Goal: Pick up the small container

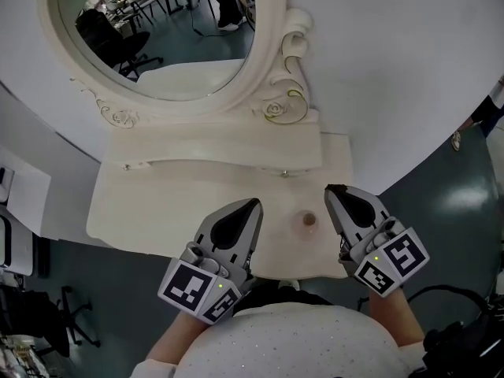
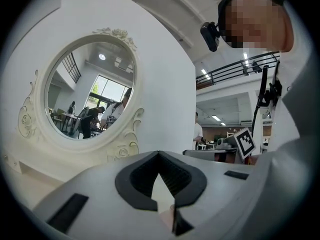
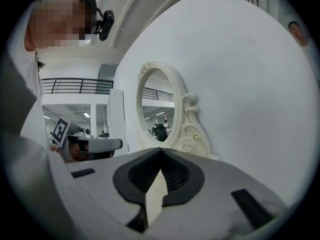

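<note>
Cream table (image 1: 150,207) | left gripper (image 1: 254,204) clenched, empty | right gripper (image 1: 331,190) likewise | small container (image 1: 309,220), perhaps capped, between them

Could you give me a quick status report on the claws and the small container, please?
Shut and empty: left claw, right claw. Between them, small container on the table, untouched. Nothing blocking it.

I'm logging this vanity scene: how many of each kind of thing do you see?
Grippers: 2, left gripper and right gripper
Small container: 1
Mirror: 1
Vanity table: 1
Total: 5
</note>
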Demonstrator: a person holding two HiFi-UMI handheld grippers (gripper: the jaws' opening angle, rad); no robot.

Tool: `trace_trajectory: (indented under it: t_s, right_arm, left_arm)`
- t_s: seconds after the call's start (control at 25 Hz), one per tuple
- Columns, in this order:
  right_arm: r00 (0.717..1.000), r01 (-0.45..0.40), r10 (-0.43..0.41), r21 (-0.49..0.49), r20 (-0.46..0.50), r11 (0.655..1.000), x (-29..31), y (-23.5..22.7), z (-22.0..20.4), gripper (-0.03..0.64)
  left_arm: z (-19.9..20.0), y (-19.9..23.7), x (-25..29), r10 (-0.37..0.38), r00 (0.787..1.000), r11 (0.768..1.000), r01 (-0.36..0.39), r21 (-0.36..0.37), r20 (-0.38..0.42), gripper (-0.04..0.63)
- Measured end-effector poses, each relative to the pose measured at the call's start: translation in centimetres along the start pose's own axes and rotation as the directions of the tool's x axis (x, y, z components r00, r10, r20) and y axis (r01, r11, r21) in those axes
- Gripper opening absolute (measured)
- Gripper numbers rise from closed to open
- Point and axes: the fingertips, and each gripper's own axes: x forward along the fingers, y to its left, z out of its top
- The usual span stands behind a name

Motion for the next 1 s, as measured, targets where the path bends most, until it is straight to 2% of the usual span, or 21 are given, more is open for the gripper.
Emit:
trace_trajectory:
  t_s: [0.2, 0.56, 0.84, 1.0]
  right_arm:
    - [0.999, 0.032, -0.031, 0.056, -0.027, 0.998, 0.5, -1.3, -2.6, 0.003]
    - [0.996, 0.084, -0.077, 0.134, -0.054, 0.987, 0.3, -2.3, -6.5, 0.003]
    - [0.999, 0.036, -0.036, 0.169, -0.007, 0.985, -1.7, -2.3, -8.7, 0.003]
    - [1.000, 0.008, -0.004, 0.180, -0.022, 0.984, -2.8, -2.5, -10.7, 0.003]
  left_arm:
    - [-2.4, 0.8, 1.0, -0.012, 0.998, 1.000, 0.010, -0.029, -0.061, 0.002]
    - [-6.3, 0.7, 2.9, -0.122, 0.982, 0.990, 0.109, -0.093, -0.144, 0.002]
    - [-9.9, 0.2, 3.2, -0.150, 0.960, 0.986, 0.128, -0.104, -0.236, 0.002]
    - [-10.6, 0.0, 3.4, -0.147, 0.955, 0.987, 0.125, -0.101, -0.259, 0.002]
